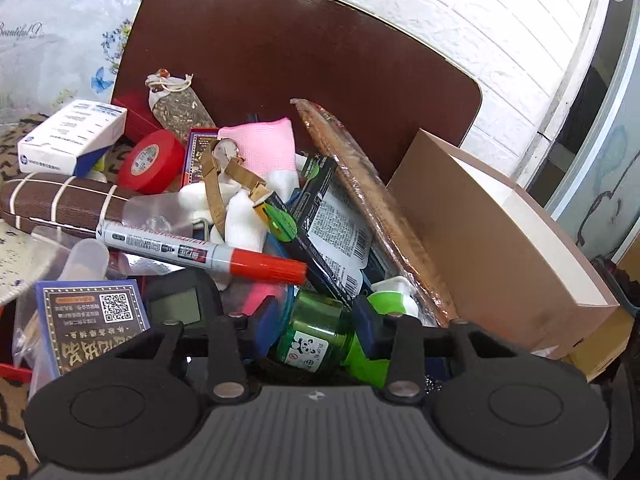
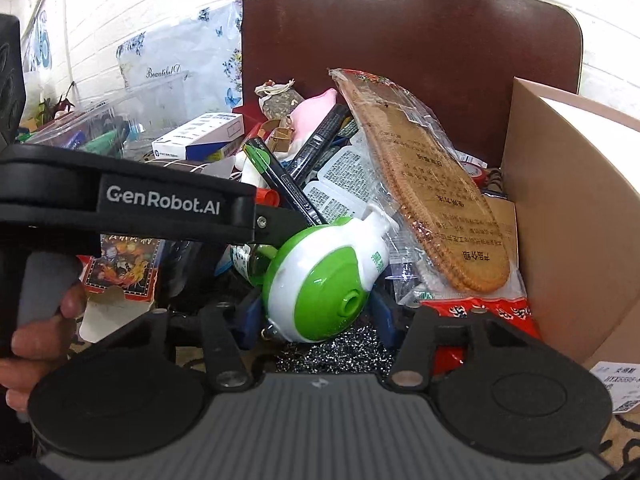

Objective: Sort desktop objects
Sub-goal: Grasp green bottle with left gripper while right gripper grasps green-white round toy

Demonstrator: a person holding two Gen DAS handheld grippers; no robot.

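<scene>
In the left wrist view, the left claw [image 1: 316, 320] has its two blue pads on either side of the green bottle [image 1: 316, 330]. They look closed on it. The bottle sits low in the pile, right in front of the claw, under the tip of the red pen [image 1: 204, 254]. To do this well, I think the claw should lift straight up and slowly, so the pen and the watch [image 1: 226, 172] do not slide off. The bottle label shows a small panda. A blue card [image 1: 90, 320] has a square code on it. The red tape [image 1: 150, 160] has a label too small to read.

In the right wrist view, the right claw [image 2: 314, 314] has its pads beside the white and green cap [image 2: 320, 280] of the same bottle. I cannot tell if they squeeze it. The other tool says "GenRobot.AI". A bag [image 2: 168, 56] at the back says "Beautiful". The insole [image 2: 436, 192] has brown writing I cannot read. The box [image 2: 568, 216] stands just right of the pile.
</scene>
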